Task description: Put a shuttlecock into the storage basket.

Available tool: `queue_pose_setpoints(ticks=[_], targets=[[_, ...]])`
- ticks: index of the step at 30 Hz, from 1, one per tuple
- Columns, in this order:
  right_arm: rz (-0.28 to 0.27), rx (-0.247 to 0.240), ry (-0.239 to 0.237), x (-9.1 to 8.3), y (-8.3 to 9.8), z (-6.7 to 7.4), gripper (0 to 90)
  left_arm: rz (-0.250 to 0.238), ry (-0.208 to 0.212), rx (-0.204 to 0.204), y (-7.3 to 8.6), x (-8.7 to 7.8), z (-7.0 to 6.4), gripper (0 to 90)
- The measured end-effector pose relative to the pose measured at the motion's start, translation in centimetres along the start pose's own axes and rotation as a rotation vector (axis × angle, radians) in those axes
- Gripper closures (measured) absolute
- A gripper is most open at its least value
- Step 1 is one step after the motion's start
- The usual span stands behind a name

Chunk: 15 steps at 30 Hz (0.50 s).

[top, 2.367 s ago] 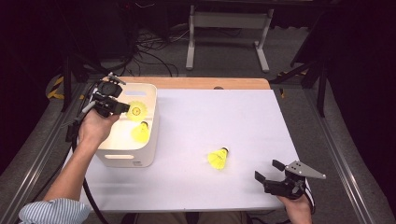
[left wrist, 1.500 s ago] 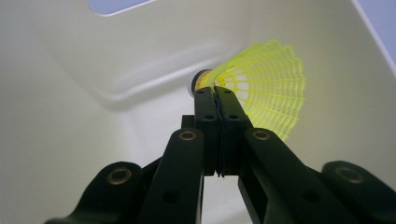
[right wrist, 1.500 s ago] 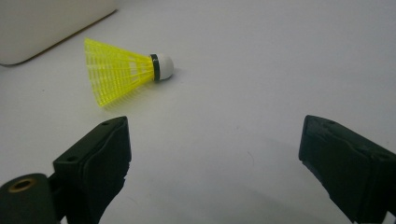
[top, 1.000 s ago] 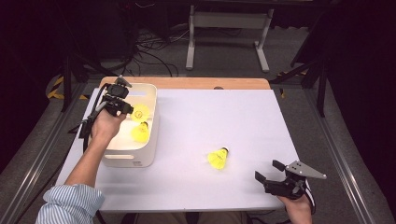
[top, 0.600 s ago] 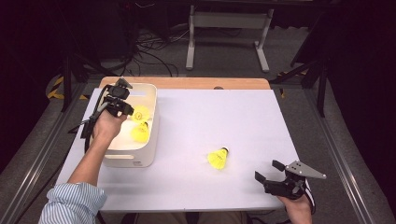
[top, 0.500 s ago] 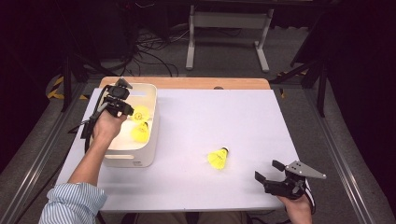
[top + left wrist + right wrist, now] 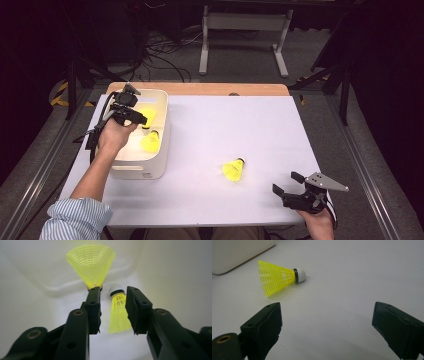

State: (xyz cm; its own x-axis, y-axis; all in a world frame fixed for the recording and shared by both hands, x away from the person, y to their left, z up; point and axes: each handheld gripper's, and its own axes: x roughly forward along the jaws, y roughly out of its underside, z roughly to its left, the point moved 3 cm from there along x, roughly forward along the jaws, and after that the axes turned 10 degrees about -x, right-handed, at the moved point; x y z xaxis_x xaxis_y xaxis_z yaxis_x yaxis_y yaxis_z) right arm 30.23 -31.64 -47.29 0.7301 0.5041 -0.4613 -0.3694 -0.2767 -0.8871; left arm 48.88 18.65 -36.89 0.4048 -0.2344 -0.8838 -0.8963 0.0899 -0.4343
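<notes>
Two shuttlecocks lie in the bin [image 7: 159, 131] under my just-opened left fingers [image 7: 113, 312], one loose between them, while the third [image 7: 234, 169] lies on the worktop [image 7: 250, 120], cork right, ahead-left of my nearer, spread right fingers [image 7: 325, 322].

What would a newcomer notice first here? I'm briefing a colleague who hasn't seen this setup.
Bright yellow shuttlecocks: two inside the white bin at the table's left, where the left gripper has just been opening, one shuttlecock loose between its jaws. A third shuttlecock lies on its side on the white table, ahead of the open right gripper.
</notes>
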Motion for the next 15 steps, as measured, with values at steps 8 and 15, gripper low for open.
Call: queue_pose_setpoints(ticks=[8, 15], targets=[[0.002, -0.003, -0.001, 0.0, 0.0, 0.0, 9.7, -0.023, -0.001, 0.017, 0.3, -0.9, -0.4, 48.8], [0.002, -0.003, -0.001, 0.0, 0.0, 0.0, 9.7, -0.043, 0.0, 0.031, 0.5, -1.5, -0.7, 44.0]])
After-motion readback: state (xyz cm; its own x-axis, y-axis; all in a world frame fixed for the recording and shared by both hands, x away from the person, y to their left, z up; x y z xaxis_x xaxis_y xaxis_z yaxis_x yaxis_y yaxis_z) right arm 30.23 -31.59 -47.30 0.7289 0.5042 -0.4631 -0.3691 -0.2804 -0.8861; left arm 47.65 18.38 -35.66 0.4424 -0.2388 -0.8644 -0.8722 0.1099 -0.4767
